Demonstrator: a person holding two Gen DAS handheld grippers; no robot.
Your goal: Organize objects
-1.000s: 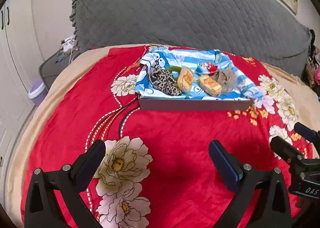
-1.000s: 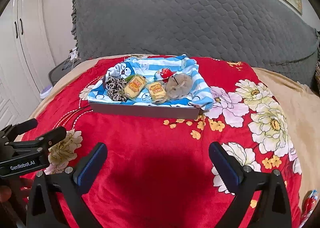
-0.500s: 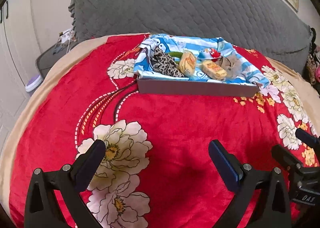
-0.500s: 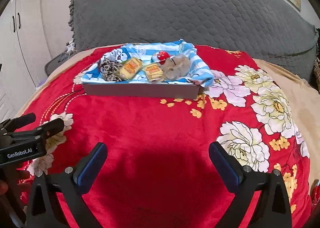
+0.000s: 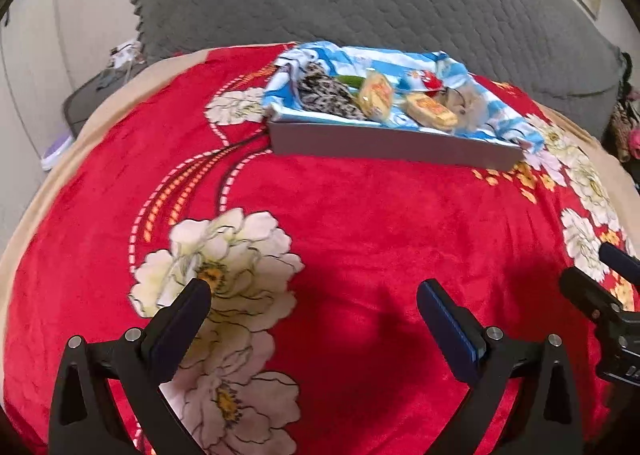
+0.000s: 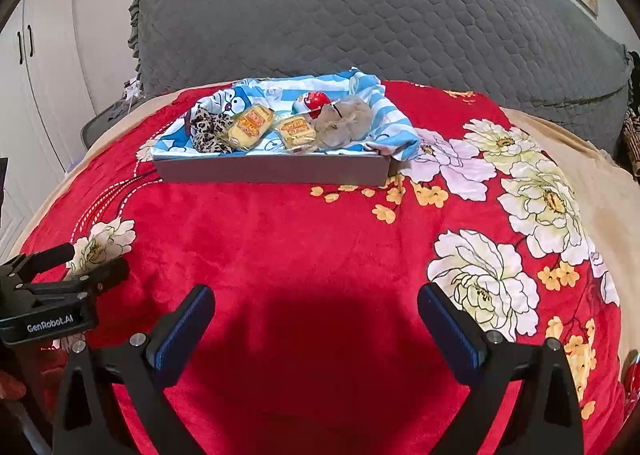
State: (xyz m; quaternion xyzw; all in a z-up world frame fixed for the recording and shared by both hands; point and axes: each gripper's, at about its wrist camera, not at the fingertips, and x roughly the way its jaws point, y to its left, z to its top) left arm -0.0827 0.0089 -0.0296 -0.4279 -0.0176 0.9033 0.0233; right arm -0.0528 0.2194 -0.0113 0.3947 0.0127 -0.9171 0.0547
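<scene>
**Red blanket, grey tray, both tongs spread and empty**

Red plush blanket with cream flowers covers the bed, and a shallow grey tray sits on it toward the far edge, close to the grey quilted headboard. A blue-and-white striped cartoon cloth lines the tray and spills over its right corner.

Seen from the right wrist, the tray's contents run left to right: a leopard-print fabric piece, two yellow wrapped snack packets and, and a fuzzy tan pouch, with a red-and-white round item just behind the pouch. The left wrist view is blurred, yet it shows one thing the other hides: a green item tucked between the leopard fabric and the first packet, too smeared to identify.

The right gripper hovers over bare red blanket near the front edge, well apart from the tray, its jaws wide apart and holding nothing; a dark shadow lies on the blanket between them. The left gripper is likewise spread wide and empty, above a large cream flower toward the bed's left side.

Each camera catches the other tool: the left one appears at the right view's lower left edge with white lettering on its body, while the right one pokes in at the left view's right edge. Only the right view shows white cupboard doors at the far left.
</scene>
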